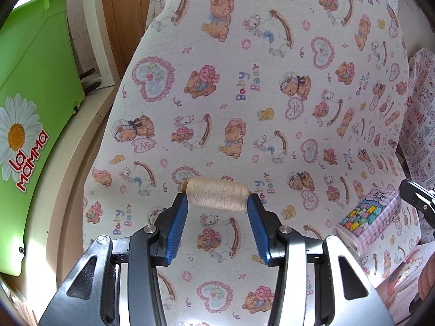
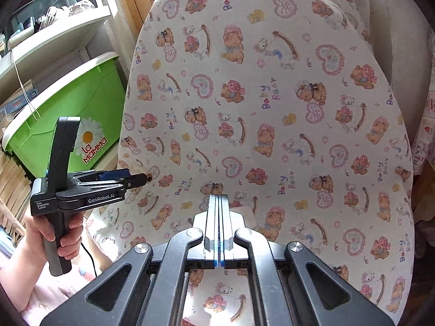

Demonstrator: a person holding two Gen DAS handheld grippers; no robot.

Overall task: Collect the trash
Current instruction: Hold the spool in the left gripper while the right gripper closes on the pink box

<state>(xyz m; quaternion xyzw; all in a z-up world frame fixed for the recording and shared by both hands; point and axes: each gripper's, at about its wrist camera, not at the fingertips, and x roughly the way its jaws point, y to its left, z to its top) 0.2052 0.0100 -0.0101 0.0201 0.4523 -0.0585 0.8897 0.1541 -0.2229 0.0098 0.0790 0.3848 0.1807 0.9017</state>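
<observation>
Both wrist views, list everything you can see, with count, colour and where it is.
thread spool: one, cream, held end to end between the left gripper's pads, above the cloth
patterned cloth: one, white with teddy bears and pink hearts, covering the rounded surface that fills both views
green bin: one, lime green with a daisy and a La Mamma label, left of the cloth
tissue pack: one, pink checked with coloured blocks, on the cloth at the right in the left wrist view
shelf unit: one, white, behind the bin, holding clutter too small to name
left gripper: one, black with blue pads, shut on the spool
right gripper: one, black, fingers pressed together, holding nothing
person's hand: one, gripping the left gripper's handle
</observation>
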